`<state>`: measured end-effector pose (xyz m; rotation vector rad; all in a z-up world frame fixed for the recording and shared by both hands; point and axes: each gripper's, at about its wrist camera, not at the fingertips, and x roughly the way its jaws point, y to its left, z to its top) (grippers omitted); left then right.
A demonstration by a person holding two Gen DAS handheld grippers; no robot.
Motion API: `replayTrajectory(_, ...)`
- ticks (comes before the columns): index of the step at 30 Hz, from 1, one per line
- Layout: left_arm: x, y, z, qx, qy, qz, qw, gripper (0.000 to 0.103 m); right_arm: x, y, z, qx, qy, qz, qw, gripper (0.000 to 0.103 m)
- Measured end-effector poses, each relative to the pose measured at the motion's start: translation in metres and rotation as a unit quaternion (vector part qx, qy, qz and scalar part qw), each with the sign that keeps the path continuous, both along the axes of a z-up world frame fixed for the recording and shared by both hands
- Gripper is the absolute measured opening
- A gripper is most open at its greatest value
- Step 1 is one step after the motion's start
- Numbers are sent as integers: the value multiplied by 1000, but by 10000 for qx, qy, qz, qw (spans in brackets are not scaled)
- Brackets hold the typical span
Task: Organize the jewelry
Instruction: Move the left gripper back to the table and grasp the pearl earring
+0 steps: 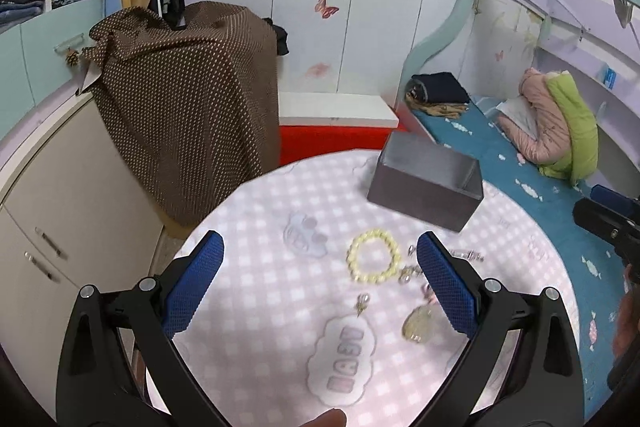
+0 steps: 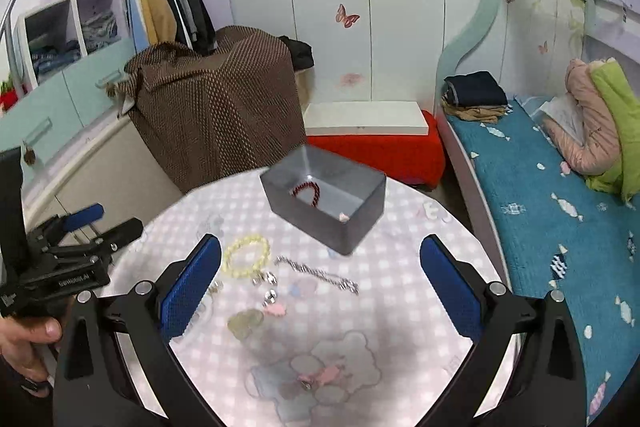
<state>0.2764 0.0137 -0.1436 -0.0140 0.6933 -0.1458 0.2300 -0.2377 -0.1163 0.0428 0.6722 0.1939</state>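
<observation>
A grey open box (image 2: pixel 332 211) stands at the far side of the round table; a dark red bead bracelet (image 2: pixel 307 191) and a small pink piece (image 2: pixel 343 216) lie inside it. A pale yellow bead bracelet (image 1: pixel 374 261) (image 2: pixel 246 255) lies on the table in front of the box. A silver chain (image 2: pixel 318 273), small silver earrings (image 2: pixel 266 279) and a round pale green pendant (image 1: pixel 418 323) (image 2: pixel 245 323) lie near it. My left gripper (image 1: pixel 320 255) is open and empty above the table, left of the yellow bracelet. My right gripper (image 2: pixel 320 255) is open and empty above the chain.
The round table (image 1: pixel 260 267) has a pink checked cloth. A brown dotted cloth covers a box (image 1: pixel 188 99) beyond its left edge. A bed with a blue cover (image 2: pixel 560 219) runs along the right. A red and white bench (image 2: pixel 372 135) stands behind the table.
</observation>
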Motion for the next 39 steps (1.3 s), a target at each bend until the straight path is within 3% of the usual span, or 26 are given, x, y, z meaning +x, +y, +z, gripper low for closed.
replayTrajectory(11, -5, 0, -56, 164, 430, -38, 9989, 97, -28, -3, -66, -84, 839, -132, 9963, 96)
replayTrajectory(21, 15, -22, -87, 436, 650, -303, 9965, 97, -35, -3, -82, -52, 1038, -197, 9944, 96)
replayTrajectory(27, 33, -32, -116, 558, 989, -382, 9928, 94, -34, -7, -91, -38, 1170, -263, 9928, 95)
replayTrajectory(29, 38, -31, -123, 521, 1099, -403, 9918, 80, -34, -8, -95, -30, 1212, -255, 9923, 94)
replayTrajectory(34, 39, -35, -120, 535, 1068, -534, 9914, 63, -32, -9, -101, -20, 1294, -242, 9913, 92)
replayTrajectory(36, 39, -37, -119, 527, 1059, -631, 9910, 48, -32, -8, -103, -24, 1309, -236, 9911, 91)
replayTrajectory(38, 38, -40, -118, 500, 1070, -713, 9904, 21, -31, -6, -105, -30, 1338, -214, 9908, 86)
replayTrajectory(39, 37, -40, -117, 428, 1095, -751, 9902, 14, -31, -5, -107, -35, 1367, -195, 9904, 84)
